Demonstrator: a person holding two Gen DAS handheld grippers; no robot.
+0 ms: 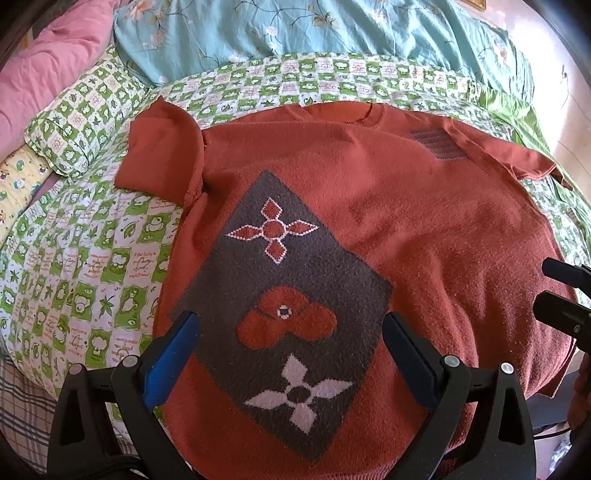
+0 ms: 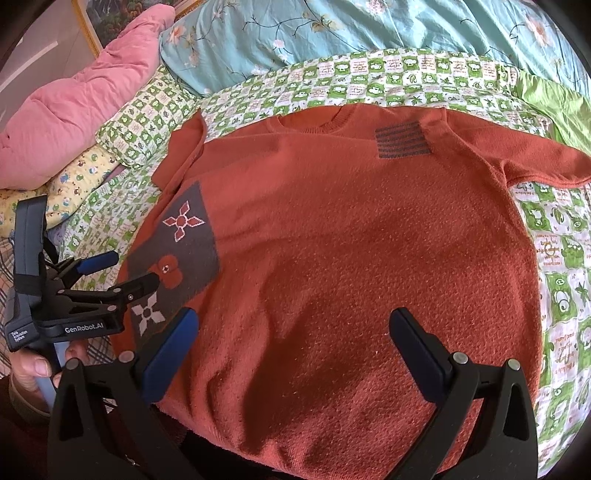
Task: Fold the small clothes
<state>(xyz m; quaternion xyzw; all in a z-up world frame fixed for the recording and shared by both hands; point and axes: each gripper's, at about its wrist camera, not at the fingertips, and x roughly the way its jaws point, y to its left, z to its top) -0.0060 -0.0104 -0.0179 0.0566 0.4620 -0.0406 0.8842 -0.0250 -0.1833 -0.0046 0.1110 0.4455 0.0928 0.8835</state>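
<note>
Sweater (image 1: 369, 240) flat on bedspread (image 1: 92, 258) — both grippers (image 1: 291, 328) (image 2: 291, 325) agape, empty; hand (image 2: 33, 369) only in rt view.

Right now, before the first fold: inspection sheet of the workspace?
Surface: green-and-white checked bedsheet, soft and uneven.
Job's things: rust-orange knit short-sleeved sweater lying flat, face up, neckline at the far side, both sleeves spread; grey diamond panel with flower motifs, grey striped patch.
Clutter: pink quilt, turquoise floral duvet, matching checked pillow, yellow printed pillow.
Grippers: left gripper open above the panel; right gripper open above the hem area; neither grips cloth.
Cables: nothing seen.
Surroundings: framed picture, far left.
</note>
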